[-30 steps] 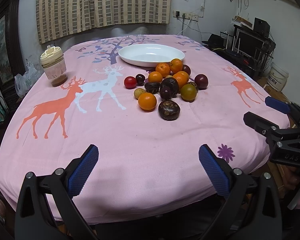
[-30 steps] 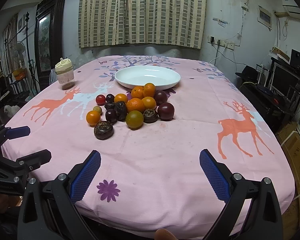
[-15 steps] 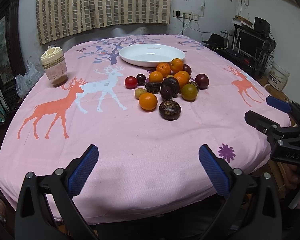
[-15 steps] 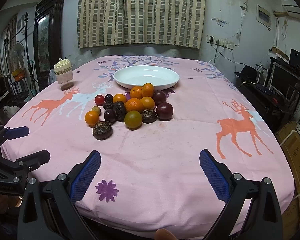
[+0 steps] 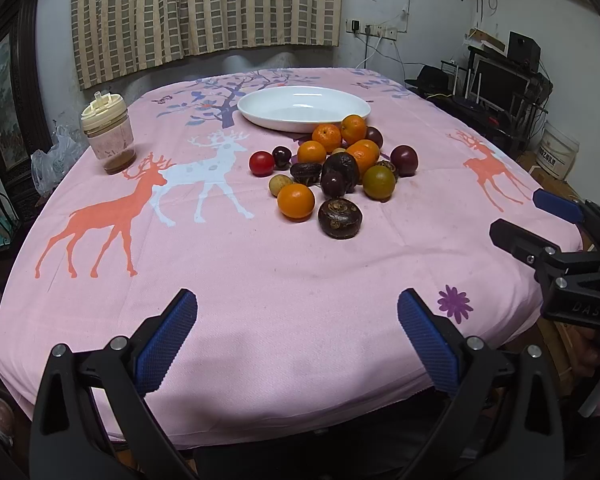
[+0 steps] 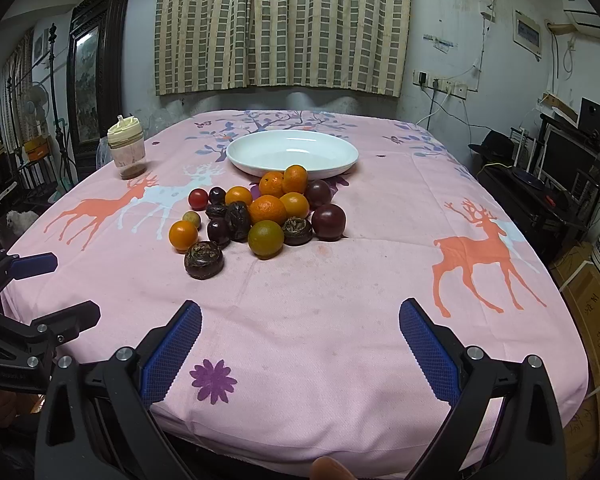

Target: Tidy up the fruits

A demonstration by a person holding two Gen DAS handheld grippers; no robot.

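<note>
The fruit pile (image 6: 256, 216) lies on the pink tablecloth (image 6: 340, 300), directly in front of the white dish (image 6: 292, 154); the rearmost oranges sit just beside the dish's near rim. The dish is empty, so judged from this, sorting has not begun.

Pile layout relative to the dish:
- Oranges (image 5: 332, 136) nearest the rim.
- A red tomato (image 5: 261, 163) to the near left.
- A dark round plum (image 5: 404, 160) to the near right.
- A wrinkled dark fruit (image 5: 339, 218) farthest from the dish, standing slightly apart.

Both tools hang over the near table edge, well apart from the pile. The left gripper (image 5: 296, 336) has its fingers spread wide with nothing between them. The right gripper (image 6: 300, 340) is likewise spread and empty.

Likely hazards:
- Rolling. The fruits are round and touching; pulling one from the middle may release its neighbours, and the cloth offers no barrier before the table edges.
- Slip or bruising. Smooth skins such as the tomato may squirt from the pads if gripped off centre, or split if gripped too hard.
- Cloth snag. A low approach may catch the fabric and drag the whole pile.
- Collision. The grippers hang side by side; reaching together invites contact.
- The lidded jar (image 6: 127, 152), far left of the dish, is clear of the reach path.
</note>
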